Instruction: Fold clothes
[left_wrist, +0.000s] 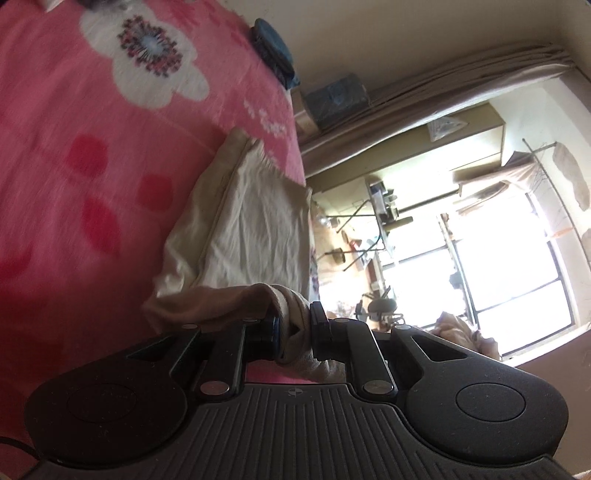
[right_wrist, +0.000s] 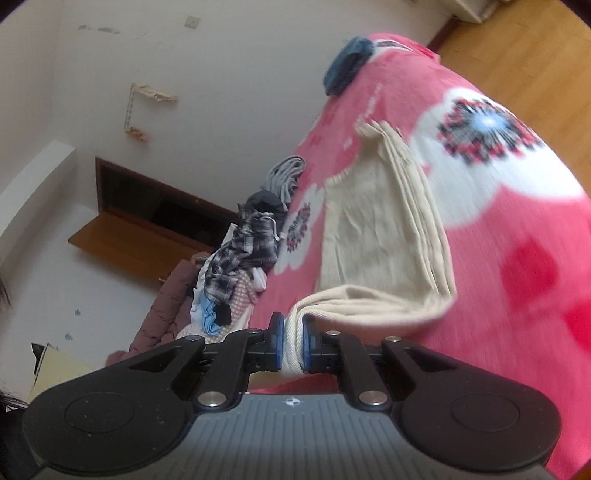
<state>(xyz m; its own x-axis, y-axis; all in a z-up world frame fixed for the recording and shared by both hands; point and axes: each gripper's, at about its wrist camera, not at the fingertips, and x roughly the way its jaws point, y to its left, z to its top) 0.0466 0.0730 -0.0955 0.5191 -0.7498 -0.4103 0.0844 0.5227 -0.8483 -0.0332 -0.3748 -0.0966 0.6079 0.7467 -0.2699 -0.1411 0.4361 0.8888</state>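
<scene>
I hold a beige garment (left_wrist: 255, 218) by its near hem with both claws, over a bed spread with a pink blanket (left_wrist: 74, 122) that serves as the marker for everything else here. My left claw (left_wrist: 293, 334) is nearly closed, its jaws pinched on a bunched fold of the cloth, which rises over the left jaw and hangs down between the two. My right claw (right_wrist: 293, 345) is closed down tight on a thick, ribbed wad of the same garment (right_wrist: 373, 236), the blue pads (right_wrist: 279, 343) pressing it from both sides. From the two grips the cloth runs away from me and lies flat on the blanket, its far part folded into several stacked layers along one edge, seen in the right view toward the big white flower (right_wrist: 491, 147) printed on the blanket. In the left view the garment lies at the blanket's edge, beside the side that faces a bright window (left_wrist: 509, 266). A dark blue folded item (right_wrist: 347, 64) sits at the far end of the blanket, well apart from the garment. A heap of clothes (right_wrist: 236, 254), among them a black-and-white plaid piece, lies along the blanket's side by the wall, with grey folded cloth (right_wrist: 286, 175) just beyond it. Past the blanket on the window side hangs a beige curtain (left_wrist: 461, 74); a wooden floor (right_wrist: 517, 48) shows beyond the blanket's far corner in the right view.
</scene>
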